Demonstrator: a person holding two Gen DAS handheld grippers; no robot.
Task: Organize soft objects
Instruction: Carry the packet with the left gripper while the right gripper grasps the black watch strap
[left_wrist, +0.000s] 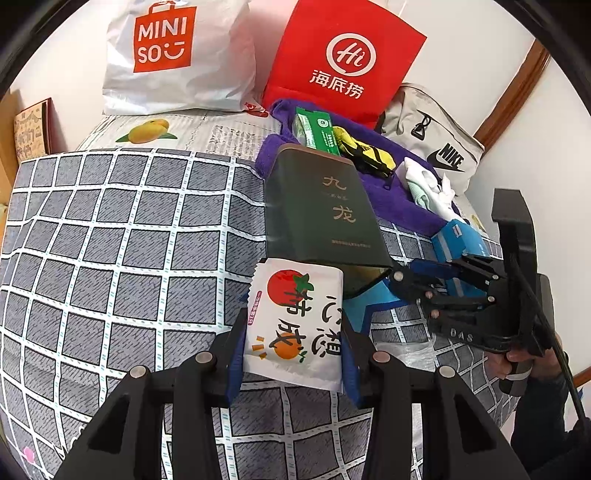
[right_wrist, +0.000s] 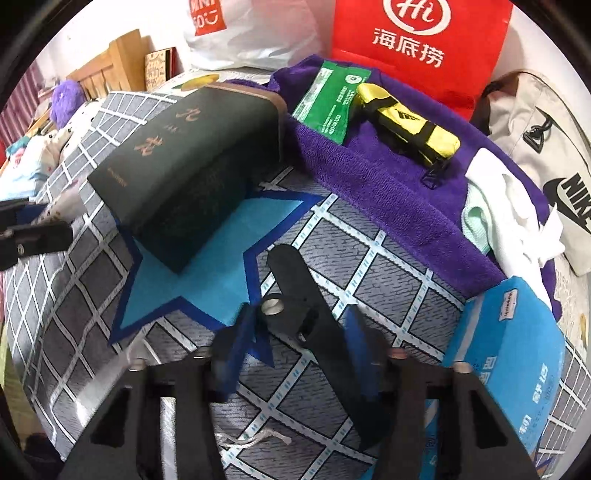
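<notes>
My left gripper (left_wrist: 293, 325) is shut on a white snack packet (left_wrist: 295, 295) printed with a tomato and an orange, holding it above the checked bedspread (left_wrist: 110, 240). In the right wrist view, my right gripper (right_wrist: 303, 321) has a flat black piece with a metal ring (right_wrist: 314, 332) lying slantwise between its blue pads (right_wrist: 236, 347), which press on it. The right gripper (left_wrist: 417, 284) also shows in the left wrist view, beside a blue tissue pack (left_wrist: 458, 240). On a purple towel (right_wrist: 388, 192) lie a green packet (right_wrist: 332, 99), a yellow folded item (right_wrist: 410, 118) and a white cloth (right_wrist: 509, 206).
A dark green box (right_wrist: 184, 158) lies on a blue star patch (right_wrist: 207, 266). At the back stand a white Miniso bag (left_wrist: 173, 55), a red bag (left_wrist: 343, 62) and a grey Nike bag (left_wrist: 436, 147). The blue tissue pack (right_wrist: 517, 350) is close on the right. A hand (left_wrist: 517, 362) holds the right gripper.
</notes>
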